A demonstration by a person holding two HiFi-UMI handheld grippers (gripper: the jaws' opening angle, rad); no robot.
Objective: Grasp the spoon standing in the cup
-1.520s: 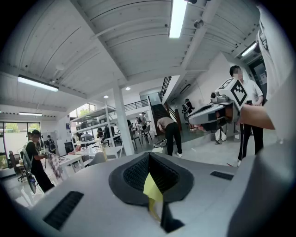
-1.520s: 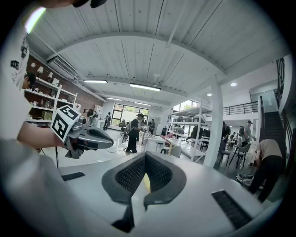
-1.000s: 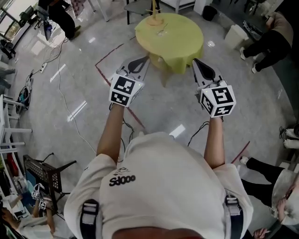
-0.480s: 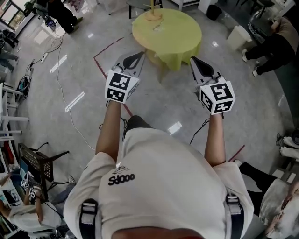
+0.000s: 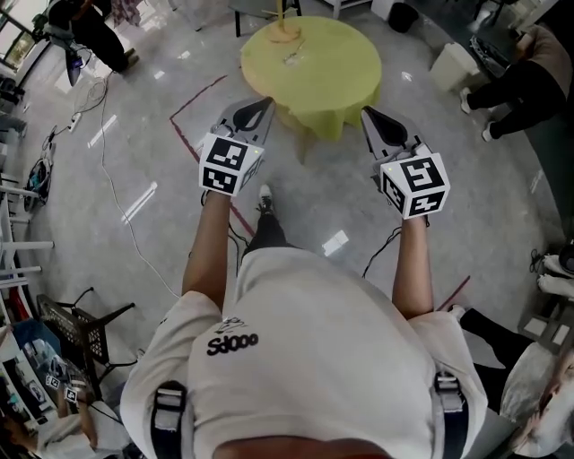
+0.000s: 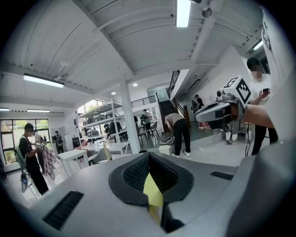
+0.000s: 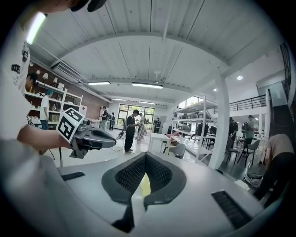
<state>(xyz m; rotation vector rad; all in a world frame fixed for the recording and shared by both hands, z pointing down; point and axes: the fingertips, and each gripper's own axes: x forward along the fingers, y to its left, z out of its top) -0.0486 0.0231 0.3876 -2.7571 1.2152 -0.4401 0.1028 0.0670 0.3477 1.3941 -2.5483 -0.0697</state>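
From the head view, the left gripper [image 5: 265, 103] and right gripper [image 5: 366, 113] are held side by side above the floor, just short of the near edge of the round yellow table [image 5: 341, 63]. The cup [image 5: 288, 34] with the spoon [image 5: 286, 13] stands at the table's far edge, well apart from both.

In the left gripper view, the jaws are pressed together with nothing between them.

In the right gripper view, the jaws likewise meet at the tips and are empty.
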